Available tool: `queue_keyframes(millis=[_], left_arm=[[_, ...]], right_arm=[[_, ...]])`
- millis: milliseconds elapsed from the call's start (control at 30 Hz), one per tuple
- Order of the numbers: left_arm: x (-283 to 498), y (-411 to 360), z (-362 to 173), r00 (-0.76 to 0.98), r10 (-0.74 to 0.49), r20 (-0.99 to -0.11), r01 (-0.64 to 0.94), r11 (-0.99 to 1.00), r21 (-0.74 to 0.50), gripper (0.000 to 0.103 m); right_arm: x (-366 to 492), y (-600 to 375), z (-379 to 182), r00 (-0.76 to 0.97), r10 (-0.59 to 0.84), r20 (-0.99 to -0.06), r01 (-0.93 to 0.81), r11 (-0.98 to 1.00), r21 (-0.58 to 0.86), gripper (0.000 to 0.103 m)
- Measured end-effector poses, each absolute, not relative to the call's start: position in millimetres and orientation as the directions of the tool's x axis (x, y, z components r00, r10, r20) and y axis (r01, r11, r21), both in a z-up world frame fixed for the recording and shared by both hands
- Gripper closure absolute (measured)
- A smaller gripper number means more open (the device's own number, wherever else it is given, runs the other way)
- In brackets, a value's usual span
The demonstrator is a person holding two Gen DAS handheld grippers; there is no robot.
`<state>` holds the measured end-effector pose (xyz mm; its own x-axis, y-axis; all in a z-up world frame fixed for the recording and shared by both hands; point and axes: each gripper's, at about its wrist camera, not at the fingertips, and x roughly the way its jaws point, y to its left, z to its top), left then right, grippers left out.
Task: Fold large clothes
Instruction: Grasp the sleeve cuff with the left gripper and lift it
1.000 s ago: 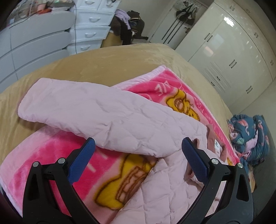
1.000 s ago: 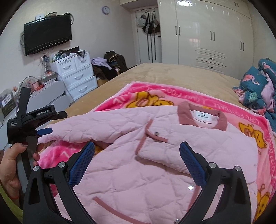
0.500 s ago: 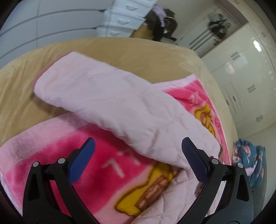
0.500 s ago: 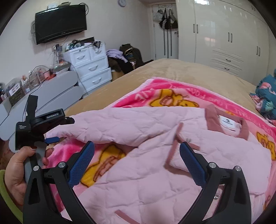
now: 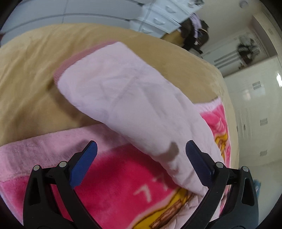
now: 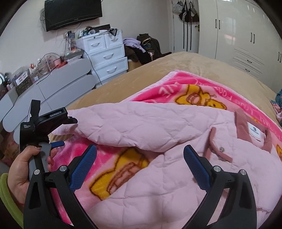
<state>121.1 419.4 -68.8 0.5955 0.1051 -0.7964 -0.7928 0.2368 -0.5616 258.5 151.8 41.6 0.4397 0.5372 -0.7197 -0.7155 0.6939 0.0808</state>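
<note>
A pink quilted jacket (image 6: 158, 158) lies spread over a bright pink blanket (image 6: 202, 91) on the tan bed (image 6: 185, 67), filling the middle and lower right of the right wrist view. Its darker collar (image 6: 246, 128) with a white label sits at the right edge of the frame, and a snap button shows on the front strip just left of it. One sleeve (image 6: 132, 123) stretches out toward the left of the frame, its cuff end reaching close to the left gripper (image 6: 60, 132), which a hand (image 6: 23, 172) in a green sleeve holds at lower left.

In the left wrist view the same sleeve (image 5: 132, 98) runs from upper left down to lower right, a ribbed cuff (image 5: 70, 65) at its far end over the bed (image 5: 35, 70), the rest over the blanket (image 5: 114, 185). The left gripper (image 5: 139, 155) hangs over it with its blue pads wide apart, holding nothing. The picture is blurred.

The right gripper (image 6: 140, 156) also stands wide and empty above the jacket's lower body. White drawers (image 6: 105, 54) and a wall television (image 6: 73, 13) stand in the upper left, wardrobes (image 6: 246, 35) in the upper right.
</note>
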Motion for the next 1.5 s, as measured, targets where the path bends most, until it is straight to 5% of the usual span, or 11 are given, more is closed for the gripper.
queue_keyframes(millis=[633,667,733,767,800,1000,1500], left_arm=[[114,458,-80,0.722,0.183,-0.668,-0.689,0.092,-0.719,0.01],[116,457,-79,0.725,0.185,-0.663,-0.686,0.107,-0.72,0.013],[115,454,-73,0.731,0.213,-0.648,-0.679,0.13,-0.723,0.039],[113,452,-69,0.731,0.232,-0.642,-0.678,0.135,-0.723,0.063],[112,451,-66,0.737,0.242,-0.631,-0.67,0.142,-0.728,0.076],[114,440,-29,0.796,0.267,-0.542,-0.601,0.245,-0.761,0.088],[142,349,76,0.899,0.224,-0.376,-0.434,0.571,-0.697,0.096]], right_arm=[[269,157,16,0.407,0.546,-0.732,-0.703,0.699,0.13,0.005],[270,155,14,0.405,0.546,-0.733,-0.703,0.699,0.132,0.005],[270,151,11,0.4,0.549,-0.734,-0.699,0.701,0.143,0.005],[271,150,9,0.399,0.548,-0.735,-0.696,0.703,0.146,0.005],[271,147,8,0.399,0.547,-0.736,-0.692,0.706,0.15,0.005],[276,127,3,0.383,0.556,-0.738,-0.65,0.73,0.213,0.005],[269,61,42,0.474,0.577,-0.665,-0.581,0.773,0.255,0.005]])
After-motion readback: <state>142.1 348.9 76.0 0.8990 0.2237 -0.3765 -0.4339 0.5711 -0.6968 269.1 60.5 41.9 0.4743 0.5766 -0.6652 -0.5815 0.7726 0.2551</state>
